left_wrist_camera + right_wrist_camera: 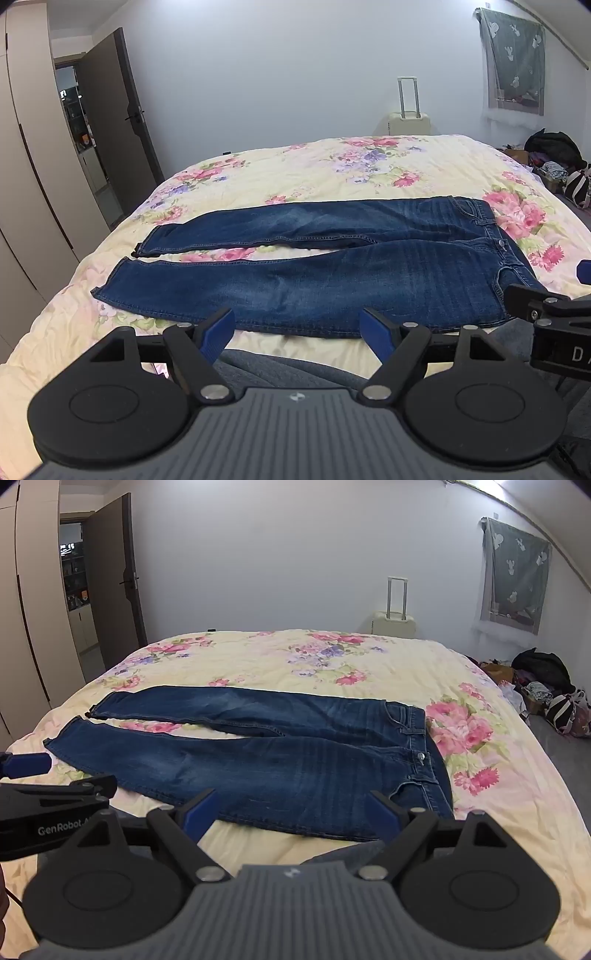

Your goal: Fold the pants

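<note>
- Left gripper [297, 332] is hovering with jaws spread wide and nothing between them, over the near edge of the bed [332, 166].
- Right gripper [291, 814] is likewise gaping, unloaded.
- Jeans [332, 273] are lying flat, unfolded, legs pointing left, waistband right, on a wrinkled floral quilt [480, 794].

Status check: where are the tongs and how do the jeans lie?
Left tongs open, empty. Right tongs open, empty, short of the near edge. Jeans flat on floral bedspread, legs spread, waistband right, unfolded. Nothing on them.
</note>
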`<state>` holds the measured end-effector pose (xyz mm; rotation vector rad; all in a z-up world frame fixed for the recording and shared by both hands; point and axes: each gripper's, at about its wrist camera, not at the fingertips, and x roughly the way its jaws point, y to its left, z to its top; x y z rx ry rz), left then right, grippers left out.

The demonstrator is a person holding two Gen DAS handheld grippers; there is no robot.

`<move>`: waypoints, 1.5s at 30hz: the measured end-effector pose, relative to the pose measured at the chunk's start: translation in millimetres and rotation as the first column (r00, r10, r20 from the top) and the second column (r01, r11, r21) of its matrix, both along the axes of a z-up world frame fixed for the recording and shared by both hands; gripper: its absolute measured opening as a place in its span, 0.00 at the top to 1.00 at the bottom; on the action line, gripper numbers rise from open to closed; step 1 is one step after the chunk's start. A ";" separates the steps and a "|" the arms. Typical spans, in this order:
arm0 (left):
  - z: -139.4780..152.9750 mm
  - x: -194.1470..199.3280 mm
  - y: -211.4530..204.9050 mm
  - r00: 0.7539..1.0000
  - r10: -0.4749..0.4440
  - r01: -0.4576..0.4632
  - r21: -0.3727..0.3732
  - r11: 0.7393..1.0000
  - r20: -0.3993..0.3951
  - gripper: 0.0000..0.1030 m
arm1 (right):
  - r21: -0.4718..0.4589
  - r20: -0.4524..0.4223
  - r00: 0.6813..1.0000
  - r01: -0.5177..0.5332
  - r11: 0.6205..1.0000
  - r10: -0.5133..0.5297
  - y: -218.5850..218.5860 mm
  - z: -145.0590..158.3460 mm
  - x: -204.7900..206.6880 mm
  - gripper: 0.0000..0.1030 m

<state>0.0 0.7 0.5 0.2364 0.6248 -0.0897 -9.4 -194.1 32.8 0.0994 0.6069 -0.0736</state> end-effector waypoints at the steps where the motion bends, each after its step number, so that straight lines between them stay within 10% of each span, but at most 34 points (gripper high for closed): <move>1: 0.2 -0.6 -0.1 1.000 0.001 -0.001 -0.001 1.000 0.001 0.12 | -0.006 0.007 1.000 0.001 1.000 -0.001 0.1 0.2 -0.3 0.20; 45: 0.1 -1.2 -4.1 1.000 -0.020 0.020 -0.021 1.000 -0.015 0.14 | -0.006 0.007 1.000 0.003 1.000 -0.003 -2.5 3.4 -1.3 0.20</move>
